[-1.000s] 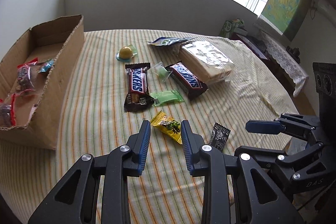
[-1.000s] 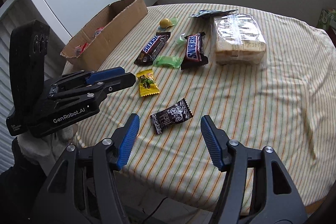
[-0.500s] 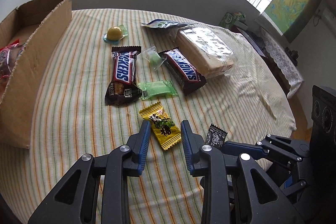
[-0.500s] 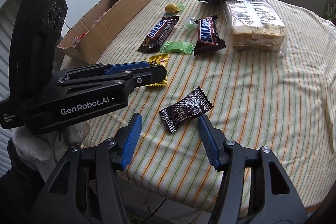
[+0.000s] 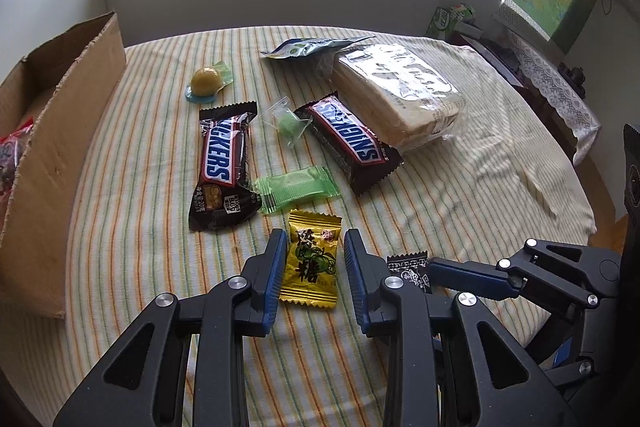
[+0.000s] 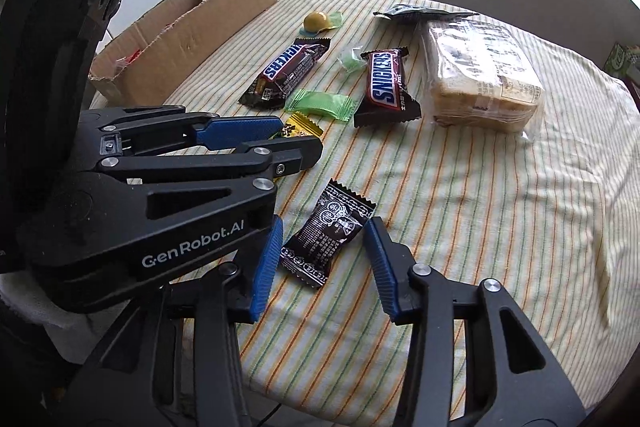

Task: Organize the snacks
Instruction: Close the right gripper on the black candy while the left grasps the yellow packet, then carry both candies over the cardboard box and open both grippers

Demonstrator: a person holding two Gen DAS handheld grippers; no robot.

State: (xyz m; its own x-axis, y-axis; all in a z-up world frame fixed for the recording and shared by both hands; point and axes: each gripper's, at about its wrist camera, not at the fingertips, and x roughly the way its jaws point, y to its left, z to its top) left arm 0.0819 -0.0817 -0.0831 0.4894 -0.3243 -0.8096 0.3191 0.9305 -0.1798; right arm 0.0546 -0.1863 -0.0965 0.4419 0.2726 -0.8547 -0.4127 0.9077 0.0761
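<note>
The left gripper tilts steeply down over the striped tablecloth, its blue pads apart on either side of the yellow candy, not pressing it. The right gripper, just beside it and pitched down likewise, is closing; the black candy lies between its pads, which do not yet touch it. A white-gloved hand shows under the left gripper's body. Beyond lie a green packet, two Snickers bars with a small green sweet between them, a jelly cup, a wrapped cake and a silver pouch. The cardboard box stands at the left, red wrappers inside.
</note>
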